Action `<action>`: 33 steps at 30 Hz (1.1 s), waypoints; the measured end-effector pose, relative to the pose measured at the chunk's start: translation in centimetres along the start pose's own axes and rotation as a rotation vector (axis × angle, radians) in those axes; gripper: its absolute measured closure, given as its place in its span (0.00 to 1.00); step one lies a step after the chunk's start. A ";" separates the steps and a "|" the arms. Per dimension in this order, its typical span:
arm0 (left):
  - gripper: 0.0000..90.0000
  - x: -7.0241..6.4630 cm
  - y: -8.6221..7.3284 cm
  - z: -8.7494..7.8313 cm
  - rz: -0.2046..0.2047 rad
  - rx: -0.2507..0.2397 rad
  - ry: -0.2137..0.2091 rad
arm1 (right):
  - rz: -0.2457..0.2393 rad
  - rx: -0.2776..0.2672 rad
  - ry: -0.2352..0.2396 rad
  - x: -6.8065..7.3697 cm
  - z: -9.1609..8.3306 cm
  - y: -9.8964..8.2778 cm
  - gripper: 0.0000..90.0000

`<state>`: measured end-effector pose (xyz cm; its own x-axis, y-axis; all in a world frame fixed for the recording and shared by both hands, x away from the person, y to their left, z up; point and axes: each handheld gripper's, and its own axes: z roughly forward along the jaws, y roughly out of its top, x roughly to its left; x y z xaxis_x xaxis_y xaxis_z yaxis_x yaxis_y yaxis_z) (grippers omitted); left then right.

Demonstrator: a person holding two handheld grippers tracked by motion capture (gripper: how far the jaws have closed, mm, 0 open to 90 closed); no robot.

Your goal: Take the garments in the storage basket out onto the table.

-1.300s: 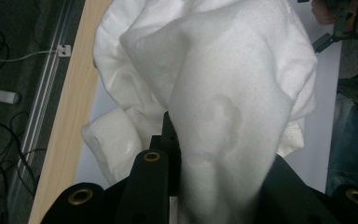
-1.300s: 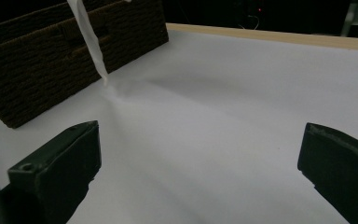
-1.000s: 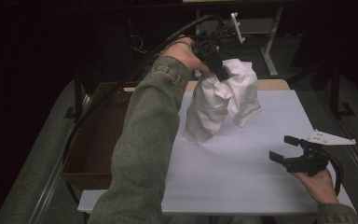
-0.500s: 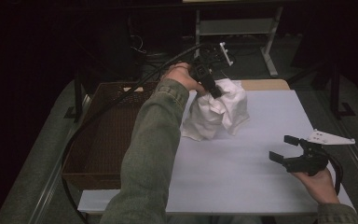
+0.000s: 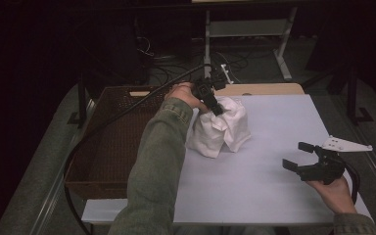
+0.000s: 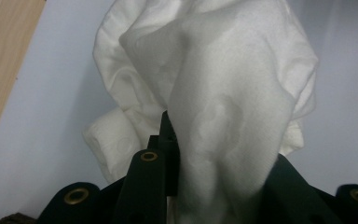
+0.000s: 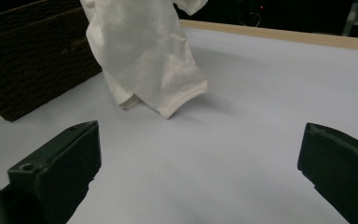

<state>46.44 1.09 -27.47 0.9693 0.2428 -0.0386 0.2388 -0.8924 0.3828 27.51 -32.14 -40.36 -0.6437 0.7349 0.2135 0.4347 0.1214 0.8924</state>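
A bunched white garment hangs from my left gripper, with its lower folds resting on the pale table sheet near the back left. That gripper is shut on the cloth at its top. In the left gripper view the white cloth drapes over and between the black jaws. My right gripper rests low at the right of the sheet, held in a hand, jaws wide open with nothing between them. The right gripper view has the garment ahead and to the left, its hem touching the sheet.
A dark wicker basket stands along the left side of the sheet, close to the garment. A wooden strip runs along the far edge. Cables and a metal frame lie on the dark floor beyond.
My left gripper has come down with the garment, which now slumps onto the sheet in a lower heap. The right gripper has stayed where it was.
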 end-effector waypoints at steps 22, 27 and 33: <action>0.78 1.0 -1.4 5.4 -0.021 -0.003 -0.033 | -0.001 0.001 -0.002 -0.1 0.0 0.0 0.00; 0.75 0.8 -1.6 6.6 -0.017 0.004 -0.038 | -0.004 0.003 -0.003 -0.1 0.0 0.0 0.00; 0.74 0.7 -1.9 8.0 -0.047 0.021 -0.057 | -0.004 0.004 -0.003 -0.1 0.0 0.0 0.00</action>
<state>47.11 -0.08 -35.58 0.9586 0.2630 -0.1091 0.2847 -0.8884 0.3600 27.55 -32.23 -40.36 -0.6433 0.7365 0.2090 0.4349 0.1269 0.8915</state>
